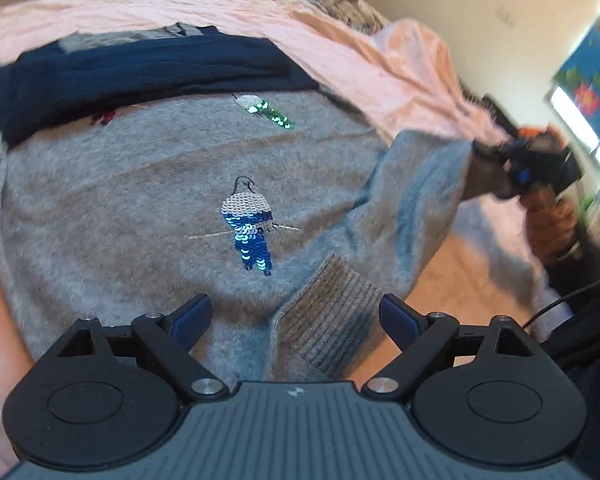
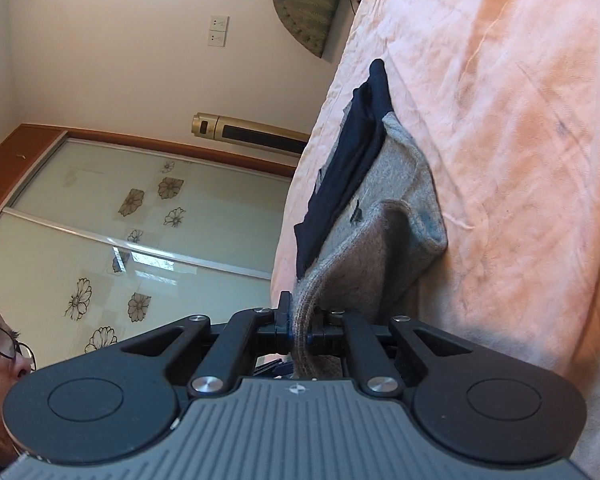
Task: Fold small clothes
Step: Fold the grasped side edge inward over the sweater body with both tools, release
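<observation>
In the left wrist view, a folded dark navy garment (image 1: 140, 72) lies across the upper left of the frame on the crumpled pink bedsheet (image 1: 340, 52), overlapping the far edge of a fuzzy grey knitted sweater (image 1: 120, 208). The navy piece looks already folded, so that part of the job seems done. The sweater spreads flat over the centre, its blue-and-silver sequin bird (image 1: 248, 228) at mid-frame and a green sequin patch (image 1: 270, 114) above it. At bottom centre the left gripper (image 1: 296, 320) hovers with its jaws spread wide and empty, a ribbed grey cuff (image 1: 332, 320) lying between them but untouched. Toward the right edge, the other sleeve is lifted off the bed by the right gripper (image 1: 512, 168).

In the right wrist view, the navy garment (image 2: 352, 168) and sweater (image 2: 392, 184) sit at centre, and at bottom centre the right gripper (image 2: 302, 328) is clamped narrowly on ribbed sweater fabric. The sweater's fold appears only begun: sleeves still need to come in, and the body is unfolded.
</observation>
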Action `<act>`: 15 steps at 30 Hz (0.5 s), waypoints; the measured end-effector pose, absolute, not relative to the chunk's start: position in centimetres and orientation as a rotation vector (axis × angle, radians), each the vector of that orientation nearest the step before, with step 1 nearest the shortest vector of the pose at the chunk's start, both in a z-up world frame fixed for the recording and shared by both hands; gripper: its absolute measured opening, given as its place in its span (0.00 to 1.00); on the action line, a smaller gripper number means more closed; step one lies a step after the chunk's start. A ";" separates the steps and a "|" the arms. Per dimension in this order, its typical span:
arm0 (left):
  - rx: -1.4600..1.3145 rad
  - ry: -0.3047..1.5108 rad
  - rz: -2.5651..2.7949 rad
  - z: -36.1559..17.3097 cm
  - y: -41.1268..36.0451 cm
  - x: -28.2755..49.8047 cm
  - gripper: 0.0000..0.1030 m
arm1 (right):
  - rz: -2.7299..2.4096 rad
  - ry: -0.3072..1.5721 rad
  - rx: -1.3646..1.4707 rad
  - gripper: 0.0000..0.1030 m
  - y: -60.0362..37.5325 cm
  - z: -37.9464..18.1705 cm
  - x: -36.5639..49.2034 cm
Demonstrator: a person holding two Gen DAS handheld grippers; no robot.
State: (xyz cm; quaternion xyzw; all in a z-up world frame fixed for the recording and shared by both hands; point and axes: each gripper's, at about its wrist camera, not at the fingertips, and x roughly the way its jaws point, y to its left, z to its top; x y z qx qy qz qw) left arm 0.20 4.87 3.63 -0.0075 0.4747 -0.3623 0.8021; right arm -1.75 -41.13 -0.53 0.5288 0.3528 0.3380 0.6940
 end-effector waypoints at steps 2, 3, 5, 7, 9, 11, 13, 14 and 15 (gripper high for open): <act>0.065 1.003 -0.784 3.7 3.7 -0.4 0.84 | 0.760 0.788 1.172 0.16 -41.1 -0.3 -1.6; 0.093 1.003 -0.792 3.7 3.4 -0.6 0.74 | 0.763 0.787 1.167 0.16 -41.1 -0.1 -1.6; 0.126 1.005 -0.796 3.9 3.1 -1.0 0.63 | 0.770 0.783 1.161 0.16 -41.0 0.1 -1.7; 0.131 1.007 -0.799 4.0 3.3 -1.3 0.53 | 0.773 0.780 1.159 0.16 -41.0 0.2 -1.8; 0.122 1.011 -0.789 4.2 3.5 -1.4 0.44 | 0.772 0.783 1.162 0.16 -41.0 0.0 -1.9; 0.094 1.016 -0.796 4.2 3.7 -1.5 0.37 | 0.770 0.787 1.166 0.16 -40.9 -0.2 -1.9; 0.076 1.013 -0.789 4.3 3.7 -1.8 0.34 | 0.773 0.789 1.167 0.16 -40.8 -0.3 -1.9; 0.071 1.010 -0.785 4.3 3.8 -1.9 0.29 | 0.773 0.790 1.166 0.16 -40.7 -0.3 -1.9; 0.065 1.004 -0.782 4.3 3.8 -2.0 0.28 | 0.774 0.791 1.166 0.16 -40.7 -0.3 -1.9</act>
